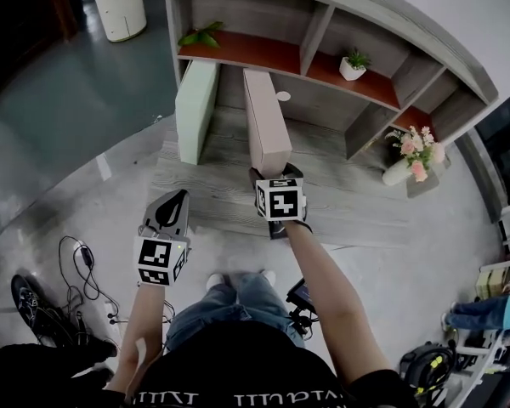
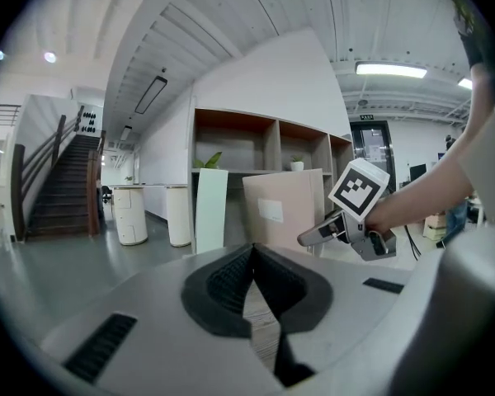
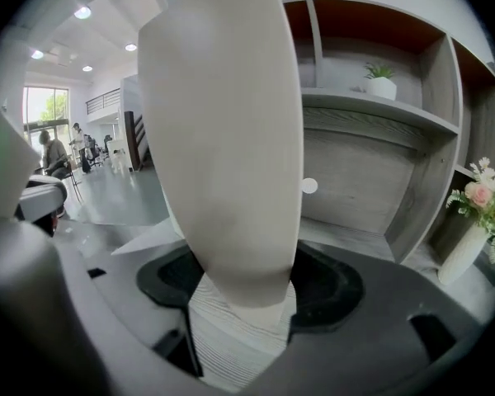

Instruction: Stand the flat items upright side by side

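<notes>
Two flat boxes stand upright on the low wooden platform [image 1: 348, 198] in front of the shelf unit. The pale green box [image 1: 195, 109] [image 2: 210, 209] is on the left. The pink box [image 1: 263, 117] [image 2: 285, 209] [image 3: 223, 139] stands to its right with a gap between them. My right gripper [image 1: 272, 175] [image 3: 241, 283] is shut on the near bottom end of the pink box, whose edge fills the space between the pads. My left gripper [image 1: 180, 195] [image 2: 253, 250] is shut with nothing in it, off the platform's front left, apart from both boxes.
The shelf unit [image 1: 323, 24] behind holds a green plant [image 1: 200, 36] and a small potted plant [image 1: 354, 65]. A vase of flowers [image 1: 412, 155] stands at the platform's right end. Cables [image 1: 76, 270] lie on the floor at the left.
</notes>
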